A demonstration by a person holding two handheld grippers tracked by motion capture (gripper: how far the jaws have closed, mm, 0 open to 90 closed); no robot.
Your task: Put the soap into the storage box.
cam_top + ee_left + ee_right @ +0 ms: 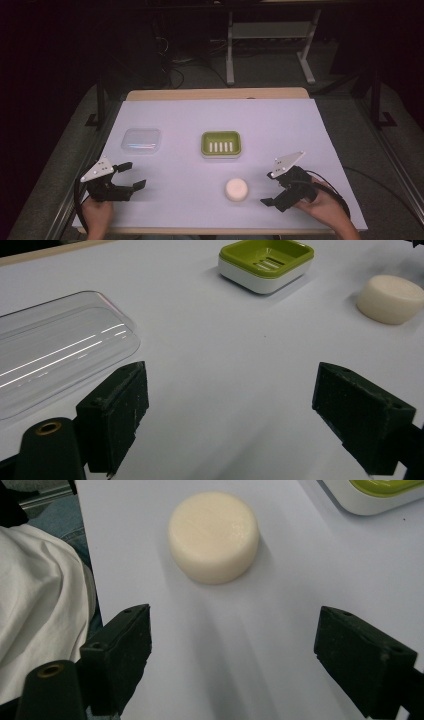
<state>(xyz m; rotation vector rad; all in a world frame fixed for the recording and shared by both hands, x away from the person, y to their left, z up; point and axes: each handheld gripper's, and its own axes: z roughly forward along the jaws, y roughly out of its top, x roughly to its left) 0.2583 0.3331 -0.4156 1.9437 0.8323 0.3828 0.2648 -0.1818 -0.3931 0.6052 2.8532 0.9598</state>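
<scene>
At the near edge of the white table (pixel 280 120) we hold two grippers, both with jaws spread wide and nothing between them. Our right gripper (pixel 272 189), at about 4 o'clock on the table, points toward 9 o'clock at the round cream soap bar (pixel 236 189), which lies flat on the surface just beyond the jaw tips, untouched; in the right gripper view the soap bar (pixel 214 536) sits ahead of the open jaws. Our left gripper (pixel 132 176) hovers at about 8 o'clock, well apart from the soap. Farther out, near the table's centre, rests the green-and-white soap dish (pixel 221 144), and at 10 o'clock the clear plastic lid (pixel 141 140) lies flat.
</scene>
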